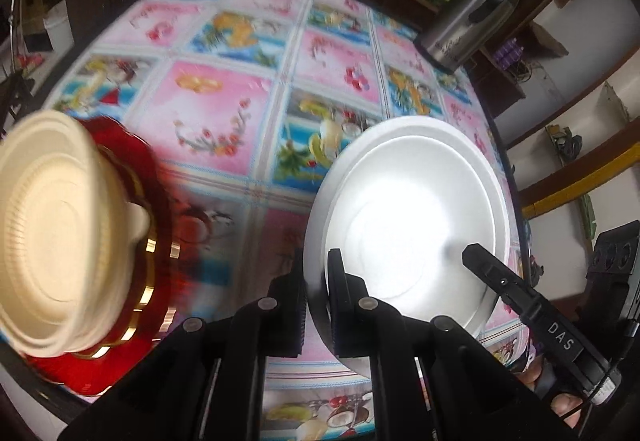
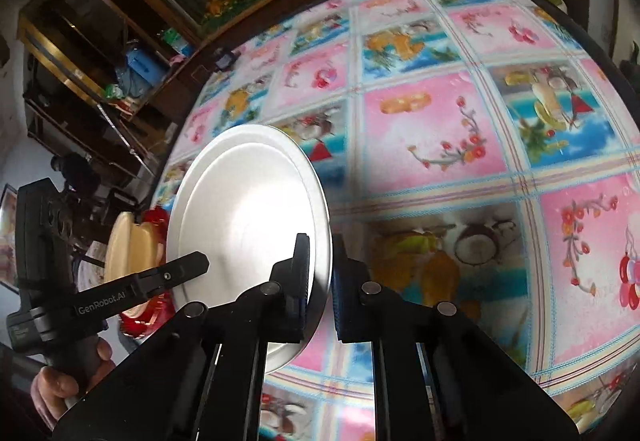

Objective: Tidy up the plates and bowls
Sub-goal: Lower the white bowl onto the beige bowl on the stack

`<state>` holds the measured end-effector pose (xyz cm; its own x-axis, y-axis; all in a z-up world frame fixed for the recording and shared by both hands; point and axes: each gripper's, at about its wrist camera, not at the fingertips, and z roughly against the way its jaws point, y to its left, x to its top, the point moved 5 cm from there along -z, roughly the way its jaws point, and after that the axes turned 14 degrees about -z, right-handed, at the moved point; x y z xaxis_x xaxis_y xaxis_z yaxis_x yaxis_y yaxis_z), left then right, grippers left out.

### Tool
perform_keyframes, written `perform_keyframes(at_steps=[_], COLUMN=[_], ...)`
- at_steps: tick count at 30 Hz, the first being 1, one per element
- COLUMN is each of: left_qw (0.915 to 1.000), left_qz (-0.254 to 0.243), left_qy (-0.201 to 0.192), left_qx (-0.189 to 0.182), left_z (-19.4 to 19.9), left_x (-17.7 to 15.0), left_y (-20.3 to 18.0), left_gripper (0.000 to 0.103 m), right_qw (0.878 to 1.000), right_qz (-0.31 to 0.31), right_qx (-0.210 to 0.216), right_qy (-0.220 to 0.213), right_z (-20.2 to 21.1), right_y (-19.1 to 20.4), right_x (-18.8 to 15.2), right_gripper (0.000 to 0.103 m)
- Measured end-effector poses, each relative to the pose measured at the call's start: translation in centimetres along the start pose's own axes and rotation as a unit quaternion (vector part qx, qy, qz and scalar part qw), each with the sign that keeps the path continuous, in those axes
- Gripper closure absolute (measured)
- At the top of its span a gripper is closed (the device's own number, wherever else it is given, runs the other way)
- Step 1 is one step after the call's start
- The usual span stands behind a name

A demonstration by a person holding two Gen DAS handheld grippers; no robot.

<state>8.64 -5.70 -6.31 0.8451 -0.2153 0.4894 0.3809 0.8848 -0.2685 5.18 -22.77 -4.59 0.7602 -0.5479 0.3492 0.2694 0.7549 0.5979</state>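
- The white plate (image 1: 408, 217) is pinched between both my grippers and tilted, its pale face turned toward the left wrist camera and its lower rim nearest the cameras.
- My left gripper (image 1: 317, 293) is clamped on the plate's near rim: the edge runs down between the two black fingers (image 1: 348, 305), one pad on the face and one behind it.
- My right gripper (image 2: 320, 281) is clamped on the same plate (image 2: 248, 217); the rim passes between its fingers (image 2: 298, 281), with the blue ribbed pad pressed on the back side.
- In the left view, one finger of the right gripper lies across the plate's face at its lower right; in the right view, a left finger reaches onto the plate from the lower left.
- Beside the plate, toward the left hand's side, a cream bowl (image 1: 60, 233) sits on a red plate with gold trim (image 1: 156, 249); both are apart from my fingers and blurred.
- Under everything is the table, covered by a pink and blue patterned tablecloth (image 1: 224, 113).
- A steel jug (image 1: 468, 21) stands at the table's far edge, well apart from the plate.
- A hand (image 2: 60, 381) holds the left gripper's handle in the right view's lower left.
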Motion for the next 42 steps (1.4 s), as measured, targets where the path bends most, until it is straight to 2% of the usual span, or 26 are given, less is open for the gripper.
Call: perform_keyframes(at_steps=[6, 10, 14, 16, 22, 28, 34, 37, 41, 42], left_qw=[0.9976, 0.9941, 0.9894, 0.9879, 0.9881, 0.9882, 0.9889, 0.9883, 0.9851, 0.9832], left_qz=[0.004, 0.016, 0.032, 0.045, 0.088, 0.089, 0.092, 0.082, 0.057, 0.051], left_qy=[-0.051, -0.062, -0.058, -0.051, -0.011, 0.011, 0.021, 0.026, 0.007, -0.001], left_qx=[0.048, 0.088, 0.129, 0.139, 0.125, 0.125, 0.115, 0.125, 0.162, 0.175], left_z=[7.3, 11.3, 13.6, 13.9, 11.4, 9.7, 9.6, 9.4, 10.3, 10.7], left_x=[0.5, 0.0, -1.3, -2.1, -4.3, -5.0, -6.1, -6.4, -6.5, -6.5], left_y=[4.8, 9.2, 12.9, 14.7, 18.3, 18.9, 19.1, 18.9, 18.1, 18.0], left_gripper=[0.095, 0.095, 0.095, 0.094, 0.094, 0.091, 0.089, 0.081, 0.054, 0.050], right_qw=[0.998, 0.993, 0.987, 0.984, 0.981, 0.982, 0.980, 0.977, 0.970, 0.969], right_qz=[0.052, 0.082, 0.118, 0.128, 0.153, 0.152, 0.170, 0.196, 0.233, 0.237], right_qx=[0.045, 0.075, 0.094, 0.097, 0.070, 0.051, 0.051, 0.047, 0.049, 0.051], right_qy=[0.006, 0.031, 0.062, 0.075, 0.092, 0.098, 0.090, 0.075, 0.040, 0.037], right_z=[0.2, -1.5, -3.9, -4.9, -8.5, -10.2, -10.2, -10.0, -9.1, -8.9], right_y=[7.8, 12.9, 17.6, 18.6, 19.6, 19.0, 19.7, 20.0, 20.4, 20.4], right_x=[-0.7, -2.2, -4.8, -5.7, -8.4, -8.7, -9.1, -9.4, -9.6, -9.5], right_gripper=[0.094, 0.094, 0.094, 0.094, 0.094, 0.094, 0.094, 0.093, 0.092, 0.090])
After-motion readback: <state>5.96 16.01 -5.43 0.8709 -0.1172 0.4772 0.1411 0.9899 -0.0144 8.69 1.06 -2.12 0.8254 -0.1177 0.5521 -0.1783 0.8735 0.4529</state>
